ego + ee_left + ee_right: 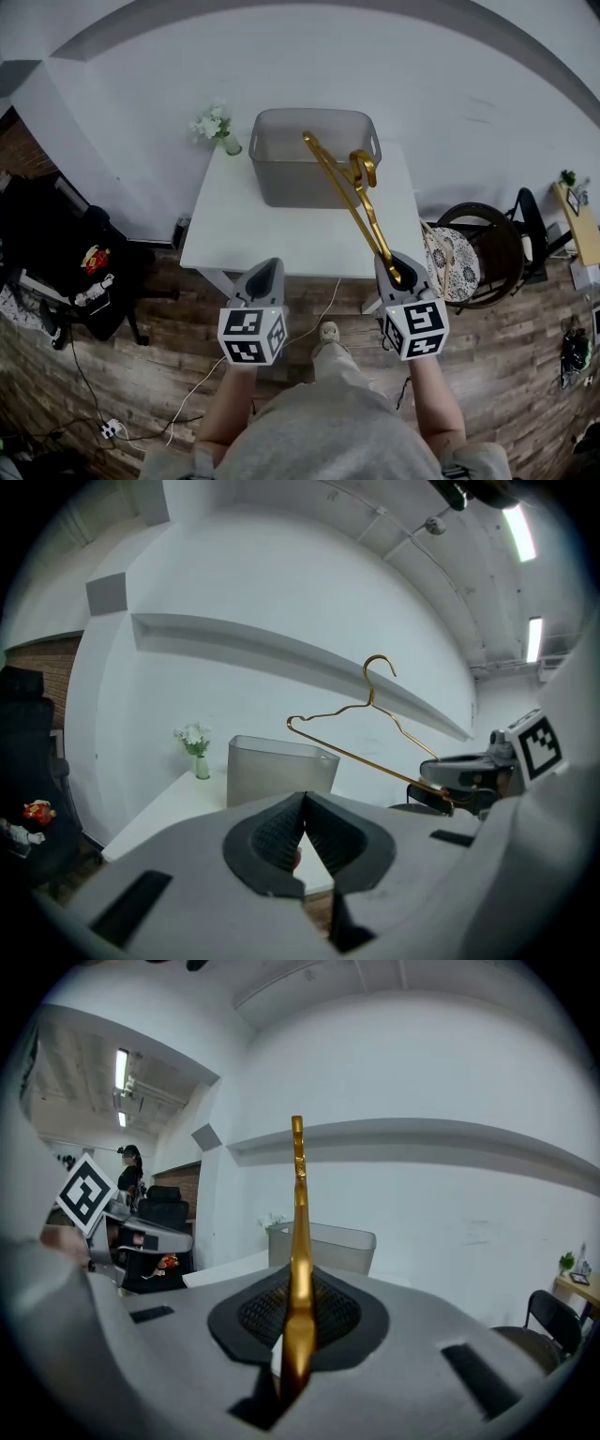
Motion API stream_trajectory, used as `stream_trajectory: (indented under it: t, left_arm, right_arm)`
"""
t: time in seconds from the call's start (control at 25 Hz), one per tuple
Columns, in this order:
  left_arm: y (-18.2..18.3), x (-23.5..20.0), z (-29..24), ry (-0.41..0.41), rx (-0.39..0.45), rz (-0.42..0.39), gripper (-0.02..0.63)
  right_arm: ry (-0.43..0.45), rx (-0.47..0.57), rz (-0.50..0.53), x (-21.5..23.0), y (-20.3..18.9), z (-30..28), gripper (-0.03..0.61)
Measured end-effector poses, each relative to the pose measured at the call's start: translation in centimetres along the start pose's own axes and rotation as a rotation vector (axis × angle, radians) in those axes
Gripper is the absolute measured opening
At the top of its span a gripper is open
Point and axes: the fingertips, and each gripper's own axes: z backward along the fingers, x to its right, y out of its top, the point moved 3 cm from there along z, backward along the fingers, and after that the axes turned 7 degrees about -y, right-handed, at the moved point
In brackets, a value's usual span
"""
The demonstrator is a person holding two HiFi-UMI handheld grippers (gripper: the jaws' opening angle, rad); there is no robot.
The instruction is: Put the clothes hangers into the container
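Observation:
A gold wire clothes hanger (349,183) is clamped at one end in my right gripper (397,270) and slants up over the white table toward the grey container (315,155). From the right gripper view the hanger (298,1260) runs straight up between the shut jaws of my right gripper (295,1330), with the container (323,1246) behind it. My left gripper (264,277) hovers at the table's near edge, shut and empty. In the left gripper view my left gripper (302,841) has its pads together; the hanger (361,726) and container (278,769) show ahead.
A small vase of white flowers (216,127) stands at the table's (281,230) back left corner. A round chair (478,253) sits right of the table. A dark office chair with clutter (66,253) is to the left. Cables lie on the wooden floor.

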Motion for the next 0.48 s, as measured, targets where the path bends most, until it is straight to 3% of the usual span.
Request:
stream_trajectory:
  t: [0.48]
  left_arm:
    - [3.8, -3.9, -10.0, 0.080, 0.019, 0.029, 0.006]
  right_arm:
    - [0.099, -0.037, 0.088, 5.9, 3.4, -12.7, 0.037]
